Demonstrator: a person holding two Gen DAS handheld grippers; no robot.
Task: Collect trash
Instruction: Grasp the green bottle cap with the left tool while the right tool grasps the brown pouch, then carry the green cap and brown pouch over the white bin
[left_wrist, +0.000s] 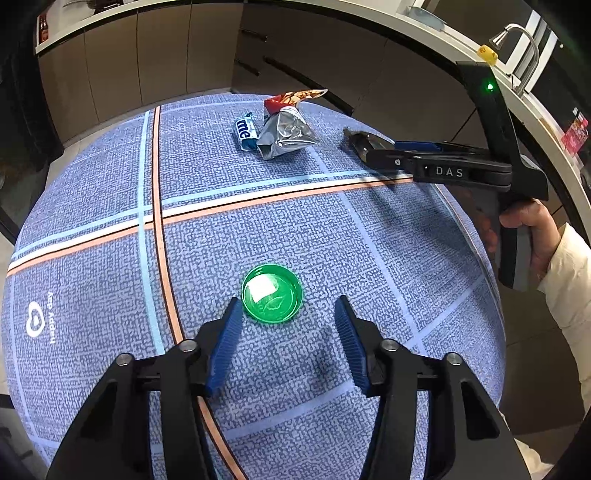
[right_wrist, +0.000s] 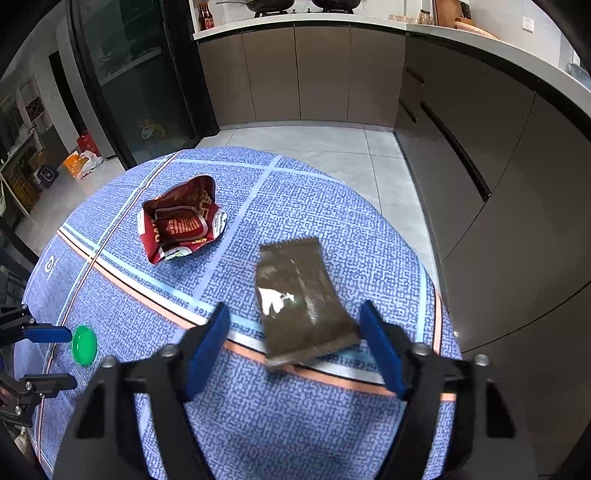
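Note:
A green bottle cap (left_wrist: 272, 292) lies on the blue tablecloth just ahead of my open left gripper (left_wrist: 288, 308), slightly left of the middle between its fingers; it also shows in the right wrist view (right_wrist: 84, 344). A dark brown wrapper (right_wrist: 301, 295) lies on the cloth between the fingertips of my open right gripper (right_wrist: 295, 319), its near edge slightly raised. In the left wrist view the right gripper (left_wrist: 360, 142) hovers over that wrapper (left_wrist: 365, 138). A crumpled red snack bag (right_wrist: 183, 218), silver inside (left_wrist: 284, 134), and a blue-white wrapper (left_wrist: 245, 131) lie farther off.
The round table (left_wrist: 92, 240) has a blue cloth with orange and white stripes. Grey kitchen cabinets (right_wrist: 295, 74) and a counter stand behind, with tiled floor (right_wrist: 332, 147) between. A sink tap (left_wrist: 517, 48) is at the right. Bags lie on the floor (right_wrist: 79, 162) at the left.

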